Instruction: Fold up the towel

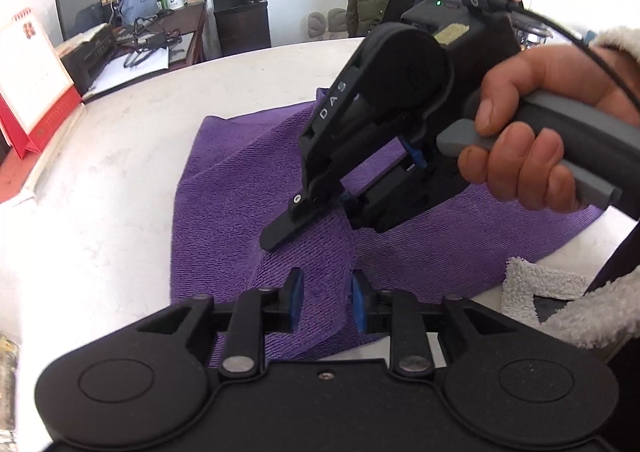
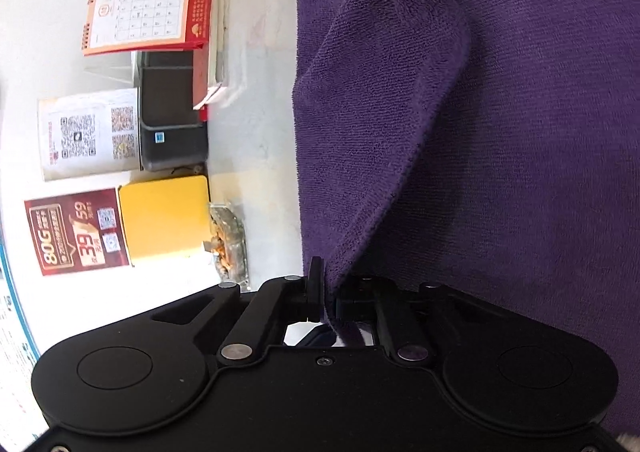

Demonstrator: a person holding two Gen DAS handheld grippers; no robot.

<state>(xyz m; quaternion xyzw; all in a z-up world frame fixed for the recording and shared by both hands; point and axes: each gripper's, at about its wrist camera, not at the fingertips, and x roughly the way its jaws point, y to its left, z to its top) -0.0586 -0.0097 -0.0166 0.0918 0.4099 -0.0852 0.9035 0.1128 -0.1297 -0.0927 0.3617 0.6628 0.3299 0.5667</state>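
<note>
A purple towel [image 1: 248,188] lies on the white bench [image 1: 120,180], partly folded, with one flap doubled over the rest. The right tool [image 2: 326,292] is clenched on a corner of that flap: in the right wrist view the cloth runs up from between its closed fingers as a raised fold. In the left wrist view this tool [image 1: 320,212] comes down at a slant onto the middle of the towel, held by a hand [image 1: 532,132] with a fleecy cuff. The left tool [image 1: 326,304] stands released, its blue-padded fingers [image 1: 296,300] apart on either side of a ridge of cloth at the near edge, not pinching it. A grey cloth [image 1: 532,284] lies just beside the towel's right end. A red desk calendar [image 1: 32,92] stands at the bench's left edge, well apart from the towel. A person [image 1: 480,0] in dark clothes sits beyond the far side.
</note>
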